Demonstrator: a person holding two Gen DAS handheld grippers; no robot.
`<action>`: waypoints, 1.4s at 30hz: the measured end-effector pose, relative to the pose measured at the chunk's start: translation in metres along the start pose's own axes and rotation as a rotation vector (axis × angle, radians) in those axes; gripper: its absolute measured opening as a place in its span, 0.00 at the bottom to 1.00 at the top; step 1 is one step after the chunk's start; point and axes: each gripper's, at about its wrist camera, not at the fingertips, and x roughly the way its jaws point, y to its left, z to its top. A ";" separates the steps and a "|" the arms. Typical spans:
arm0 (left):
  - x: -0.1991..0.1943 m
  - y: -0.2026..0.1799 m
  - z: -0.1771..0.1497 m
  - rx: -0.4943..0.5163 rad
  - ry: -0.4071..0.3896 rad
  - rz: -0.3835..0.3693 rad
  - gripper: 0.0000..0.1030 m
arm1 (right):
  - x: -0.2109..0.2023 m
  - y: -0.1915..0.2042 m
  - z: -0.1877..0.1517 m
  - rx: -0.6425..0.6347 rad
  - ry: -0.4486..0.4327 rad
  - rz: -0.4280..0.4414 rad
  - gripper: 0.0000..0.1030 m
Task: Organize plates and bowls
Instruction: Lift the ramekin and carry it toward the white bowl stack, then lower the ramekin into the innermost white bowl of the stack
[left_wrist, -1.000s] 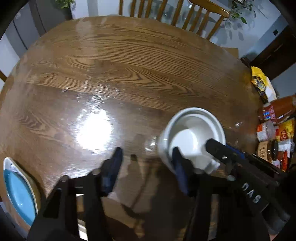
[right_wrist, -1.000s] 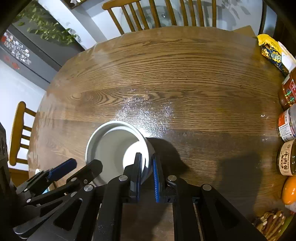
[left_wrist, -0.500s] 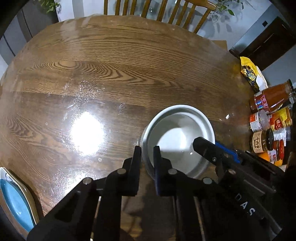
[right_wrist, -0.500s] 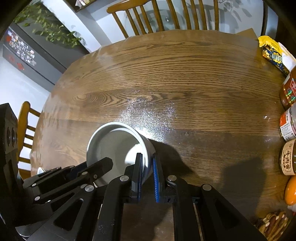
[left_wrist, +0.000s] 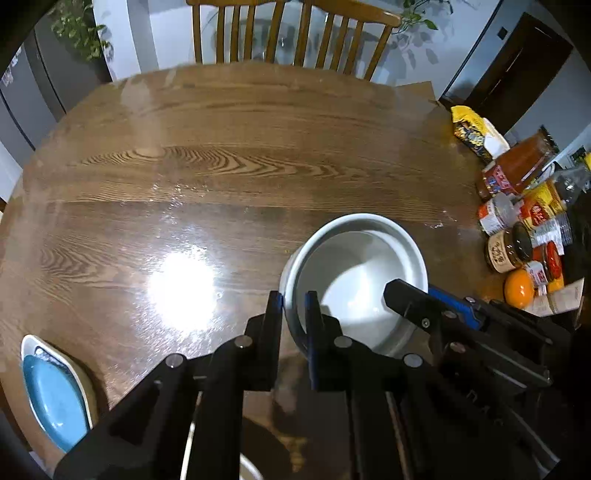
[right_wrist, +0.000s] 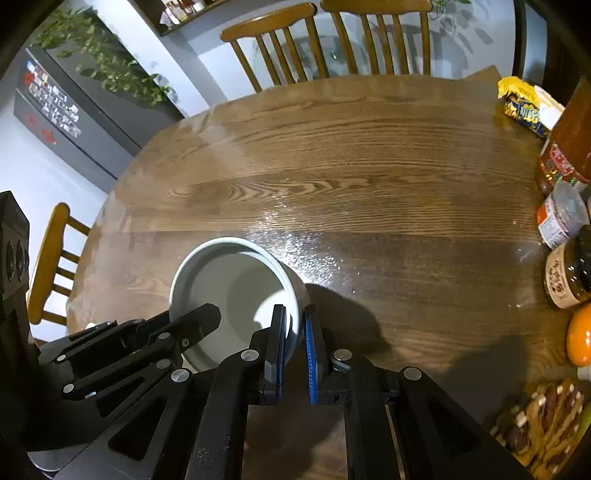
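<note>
While the white bowl (left_wrist: 356, 273) hangs tilted above the wooden table (left_wrist: 229, 147), the left gripper (left_wrist: 293, 314) pinches its left rim and the right gripper (right_wrist: 294, 325) clamps the opposite wall; a blue plate (left_wrist: 51, 395) sits near the table's edge.

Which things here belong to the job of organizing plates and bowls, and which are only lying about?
For the job:
- white bowl, gripped on its rim by both tongs: left, right
- blue dish at the table edge

Lying about:
- jars
- sauce bottle
- snack bag
- orange
</note>
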 end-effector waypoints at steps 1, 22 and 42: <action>-0.004 0.000 -0.001 0.005 -0.007 0.001 0.10 | -0.005 0.003 -0.002 -0.002 -0.007 0.000 0.11; -0.099 0.044 -0.064 0.041 -0.141 -0.004 0.10 | -0.068 0.093 -0.055 -0.066 -0.107 -0.020 0.11; -0.130 0.095 -0.107 0.081 -0.150 -0.015 0.10 | -0.074 0.154 -0.104 -0.061 -0.115 -0.037 0.11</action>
